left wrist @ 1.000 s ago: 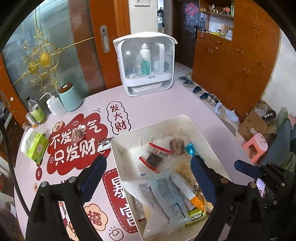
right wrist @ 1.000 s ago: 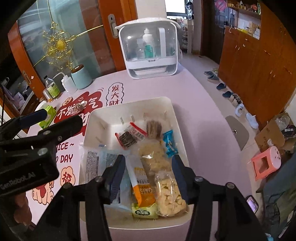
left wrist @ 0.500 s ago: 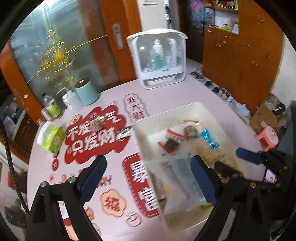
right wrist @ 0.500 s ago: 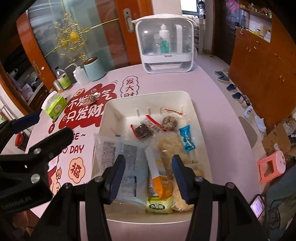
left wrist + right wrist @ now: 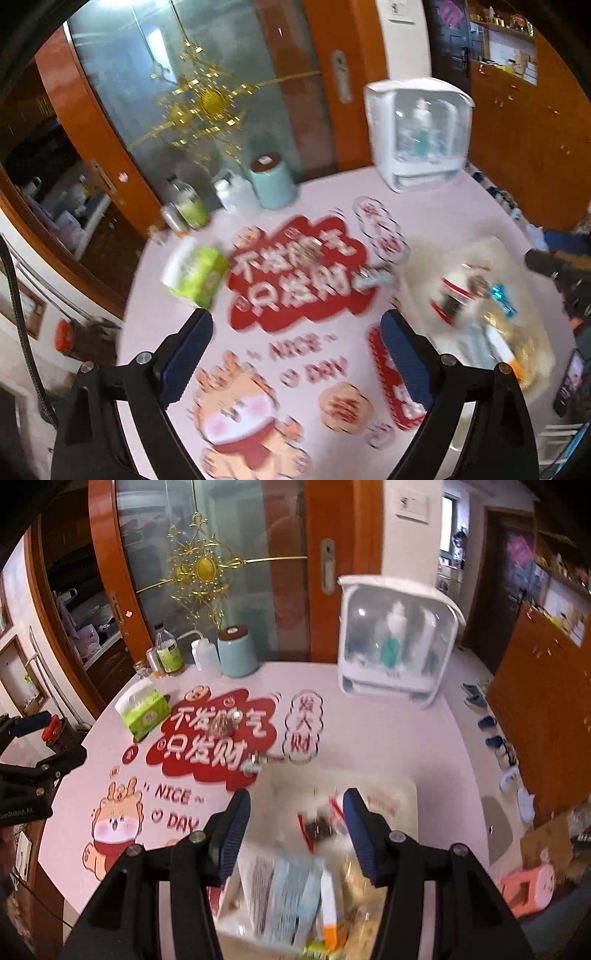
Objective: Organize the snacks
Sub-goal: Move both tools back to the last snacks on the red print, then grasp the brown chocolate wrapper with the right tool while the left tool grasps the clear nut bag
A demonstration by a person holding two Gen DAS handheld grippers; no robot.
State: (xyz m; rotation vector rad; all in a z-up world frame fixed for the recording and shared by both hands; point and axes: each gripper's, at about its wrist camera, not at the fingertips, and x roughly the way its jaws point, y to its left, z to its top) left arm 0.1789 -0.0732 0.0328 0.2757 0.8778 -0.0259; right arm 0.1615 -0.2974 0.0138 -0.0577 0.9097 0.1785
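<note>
Both grippers angled down over table [image 5: 443, 221], fingers apart, empty.

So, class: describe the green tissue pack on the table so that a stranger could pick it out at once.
Find the round pink table with the big red printed cloud. At the cloud's left end, in front of the bottles by the glass door, lies the tissue pack. It is the only bright green, box-shaped thing there; its neighbours are upright bottles and a pale blue canister.
</note>
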